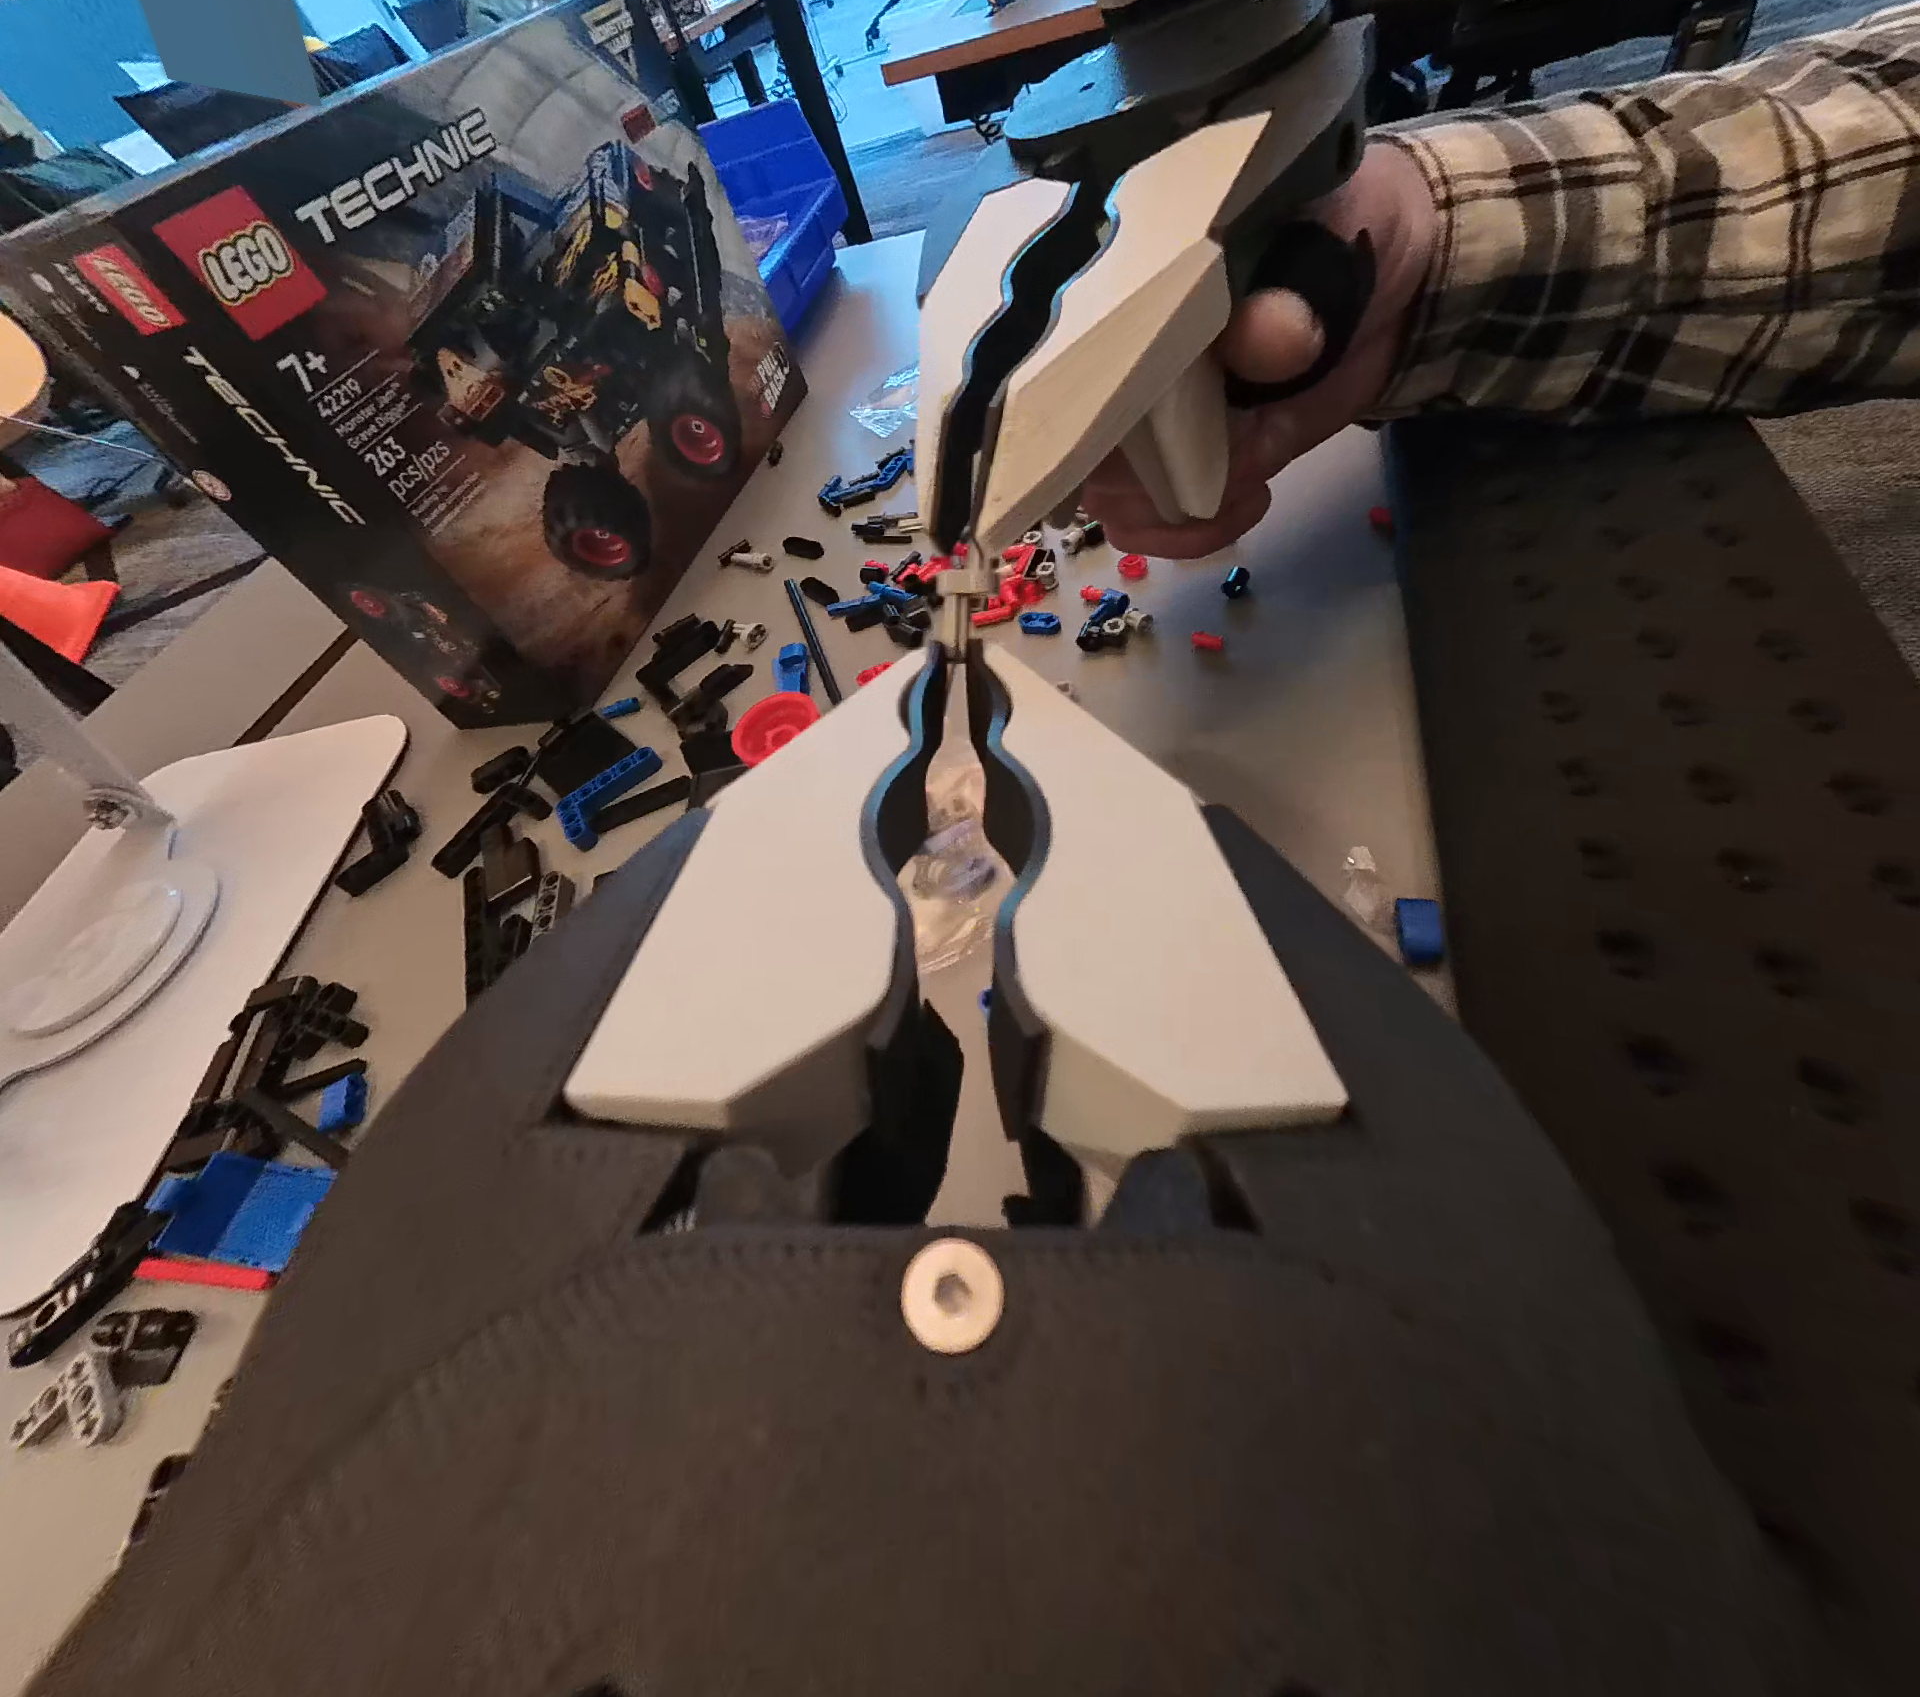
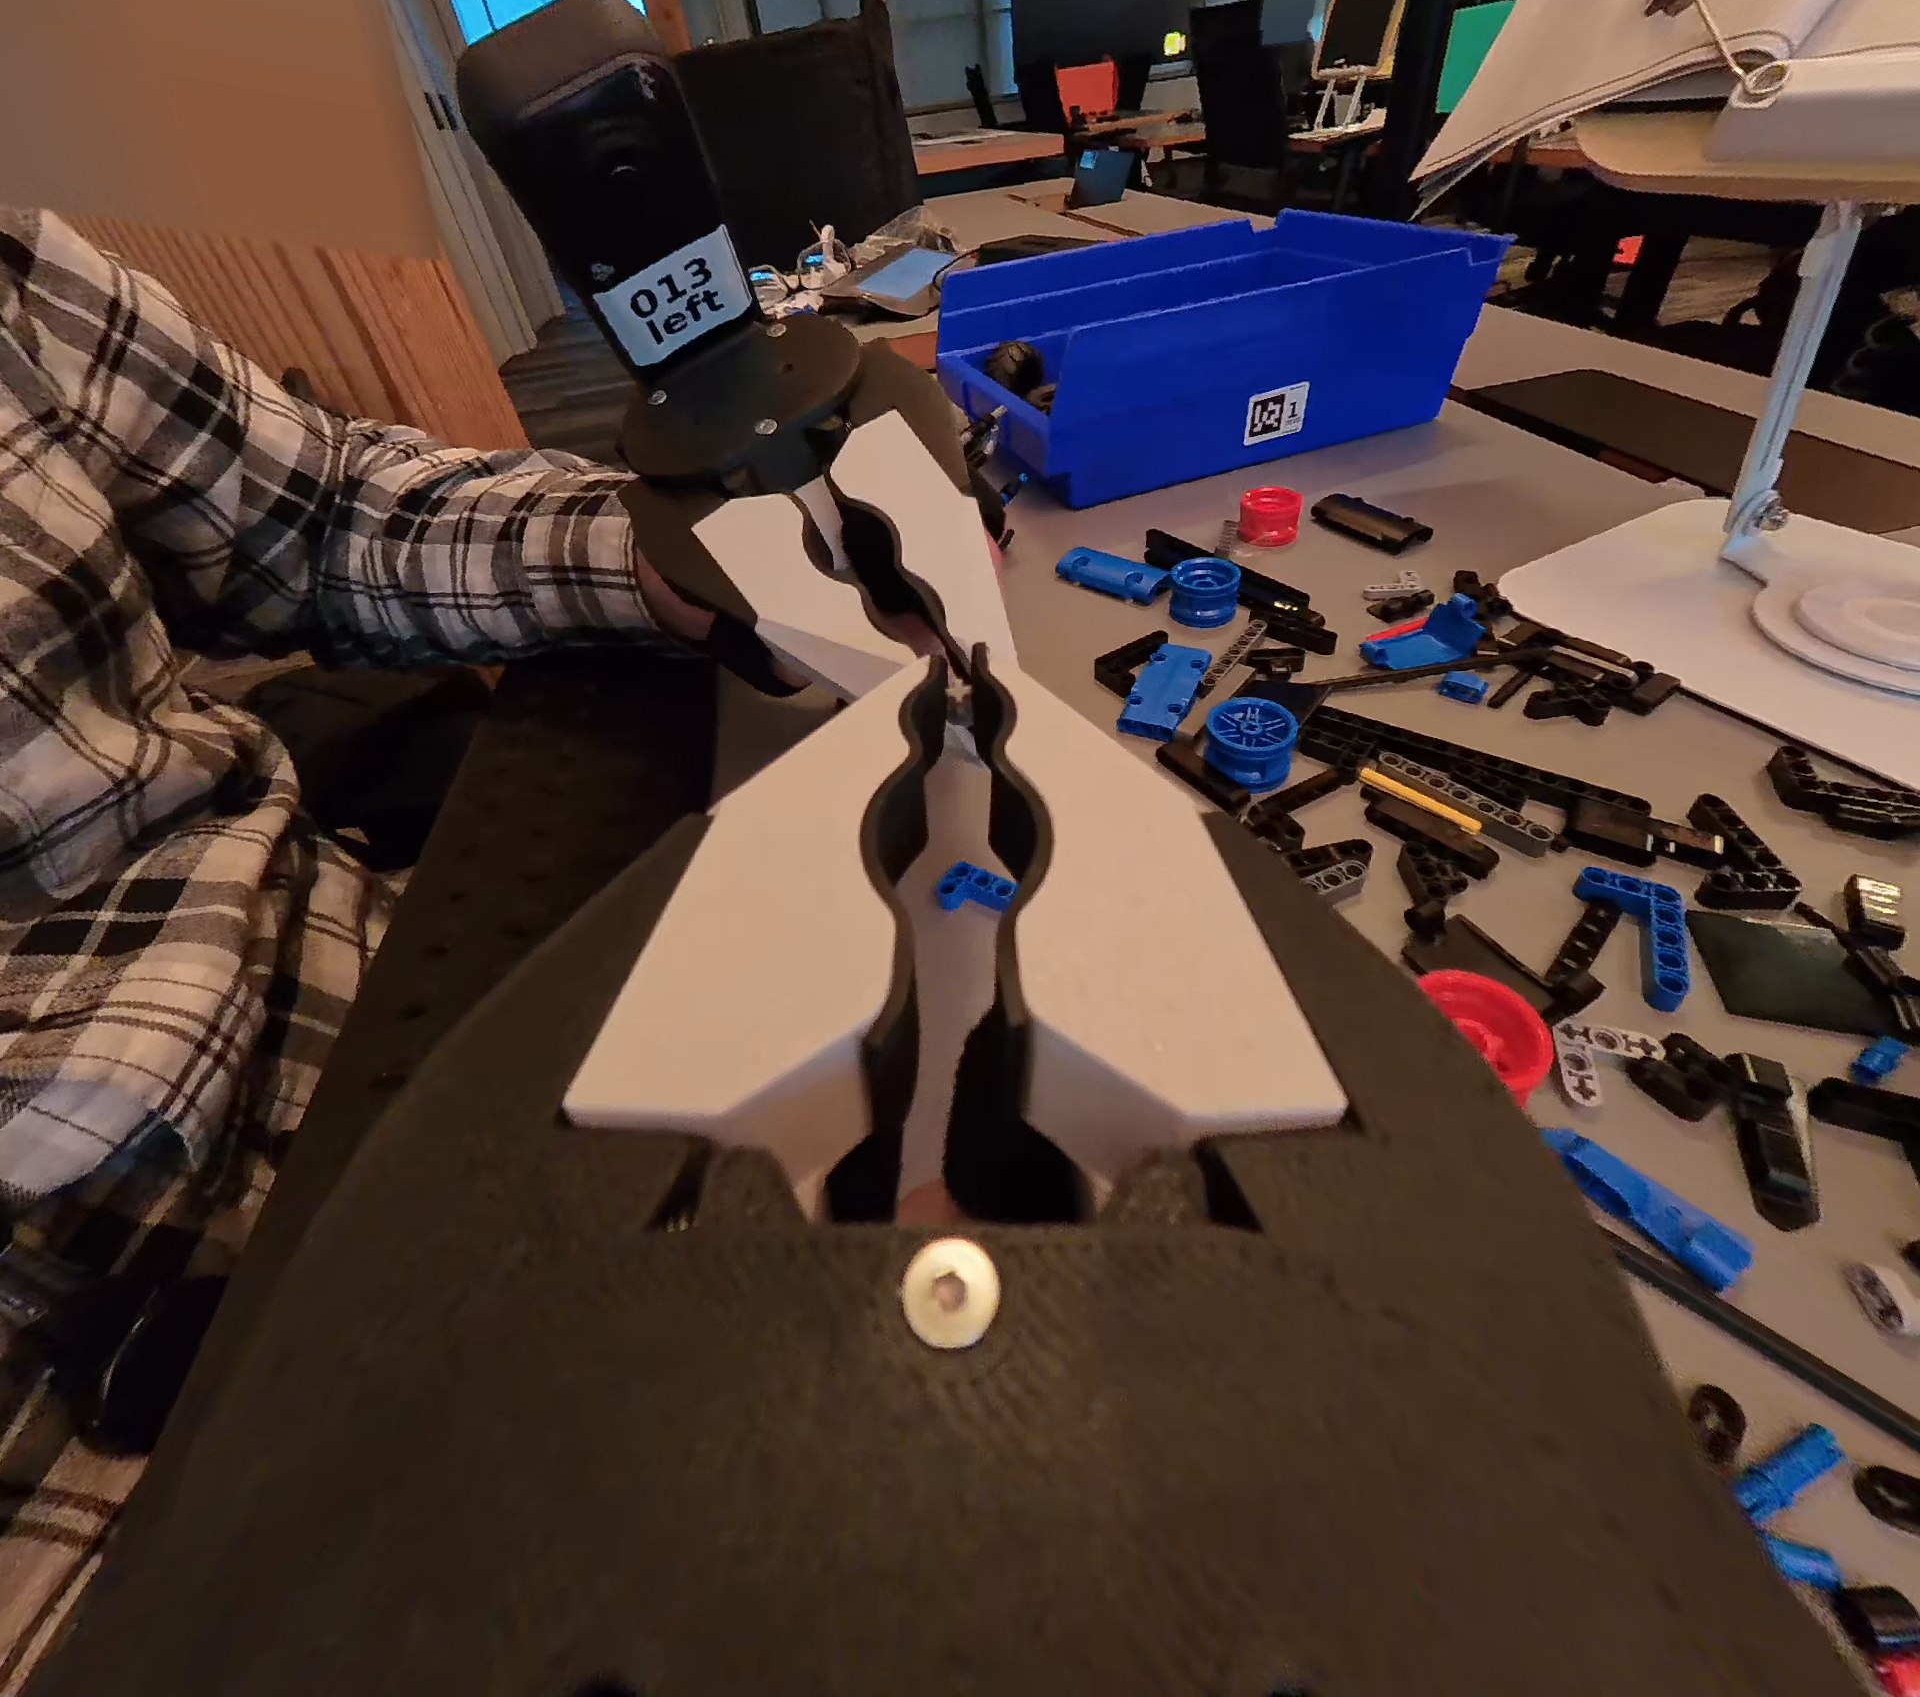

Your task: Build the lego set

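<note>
Both grippers met tip to tip above the table (image 1: 1278, 712), the left gripper (image 1: 954, 660) and right gripper (image 1: 961, 530) each clamped on a small grey axle piece (image 1: 961, 593). Loose lego parts (image 2: 1455, 774) lay scattered from 12 to 4 o'clock, little evidently assembled; the set's box (image 1: 436, 400) stood at 10 o'clock.

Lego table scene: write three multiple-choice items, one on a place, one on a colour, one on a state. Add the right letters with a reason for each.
1. Where does the set's box stand?
A. upright on the table, behind the loose pieces
B. inside the bin
C. on the floor

2. What colour is the bin?
A. red
B. blue
C. green

3. How do the left gripper and right gripper stand?
A. both wide open
B. one lying on the table
C. both closed on one small grey piece

Answers: 1 A, it stands behind the scattered pieces; 2 B, its walls are blue; 3 C, both tips meet on the piece.
</note>
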The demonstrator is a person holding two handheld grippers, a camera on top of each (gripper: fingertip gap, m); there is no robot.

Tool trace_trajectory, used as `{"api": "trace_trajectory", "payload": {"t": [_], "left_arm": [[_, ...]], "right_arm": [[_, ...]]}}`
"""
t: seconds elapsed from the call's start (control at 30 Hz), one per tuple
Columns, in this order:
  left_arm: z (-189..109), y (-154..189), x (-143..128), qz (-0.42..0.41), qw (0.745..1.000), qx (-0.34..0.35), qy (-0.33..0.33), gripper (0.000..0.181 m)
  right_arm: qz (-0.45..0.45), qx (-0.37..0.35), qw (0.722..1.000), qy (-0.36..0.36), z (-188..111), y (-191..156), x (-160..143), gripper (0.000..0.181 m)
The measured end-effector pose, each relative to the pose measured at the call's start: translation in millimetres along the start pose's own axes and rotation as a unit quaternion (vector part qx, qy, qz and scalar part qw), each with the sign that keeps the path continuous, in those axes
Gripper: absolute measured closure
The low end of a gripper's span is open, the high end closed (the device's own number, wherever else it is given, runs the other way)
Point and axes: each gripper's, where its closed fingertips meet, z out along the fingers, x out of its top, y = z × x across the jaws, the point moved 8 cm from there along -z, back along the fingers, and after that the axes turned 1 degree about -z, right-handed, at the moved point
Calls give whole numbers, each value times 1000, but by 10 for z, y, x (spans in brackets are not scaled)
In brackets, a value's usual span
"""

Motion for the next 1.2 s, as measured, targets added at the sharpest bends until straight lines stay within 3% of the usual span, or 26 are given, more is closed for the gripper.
{"api": "trace_trajectory", "payload": {"t": [0.3, 0.73, 1.2], "left_arm": [[-18, -70, -19, 40, 996, 65, -34, 180], [8, -48, -27, 143, 975, 139, -98, 181], [103, 32, -89, 223, 947, 160, -166, 181]], "right_arm": [[-20, -43, 999, -7, -61, 71, 4, 170], [-107, -93, 987, -71, -35, 56, -86, 164], [-283, -176, 929, -158, 36, -46, -166, 165]]}}
